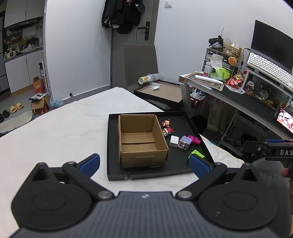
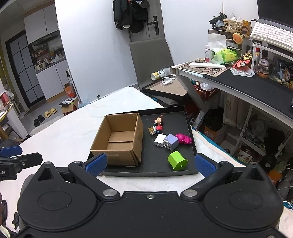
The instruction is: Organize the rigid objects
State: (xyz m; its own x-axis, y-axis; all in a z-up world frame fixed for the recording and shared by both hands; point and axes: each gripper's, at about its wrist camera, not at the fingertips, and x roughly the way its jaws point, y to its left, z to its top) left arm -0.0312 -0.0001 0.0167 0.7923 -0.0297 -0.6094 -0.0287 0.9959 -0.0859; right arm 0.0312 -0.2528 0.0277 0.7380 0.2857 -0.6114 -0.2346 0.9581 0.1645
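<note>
Both the left gripper (image 1: 144, 163) and right gripper (image 2: 150, 163) hover wide open and empty short of the black tray (image 2: 190, 172), where the cardboard box (image 2: 119, 141) sits open-topped beside the loose toys (image 2: 170, 141), seemingly ready to receive them.

Both wrist cams look forward and down from near the bed edge; both share tray (image 1: 113, 146) (image 2: 190, 128) and box (image 1: 141, 144) (image 2: 119, 141).

A grey chair (image 2: 150, 60), dark clothing (image 2: 131, 13) hung on the door, a white keyboard (image 2: 271, 34) raised above a cluttered worktop (image 2: 256, 87), and yellow slippers (image 2: 50, 112) on the floor are recorded.
</note>
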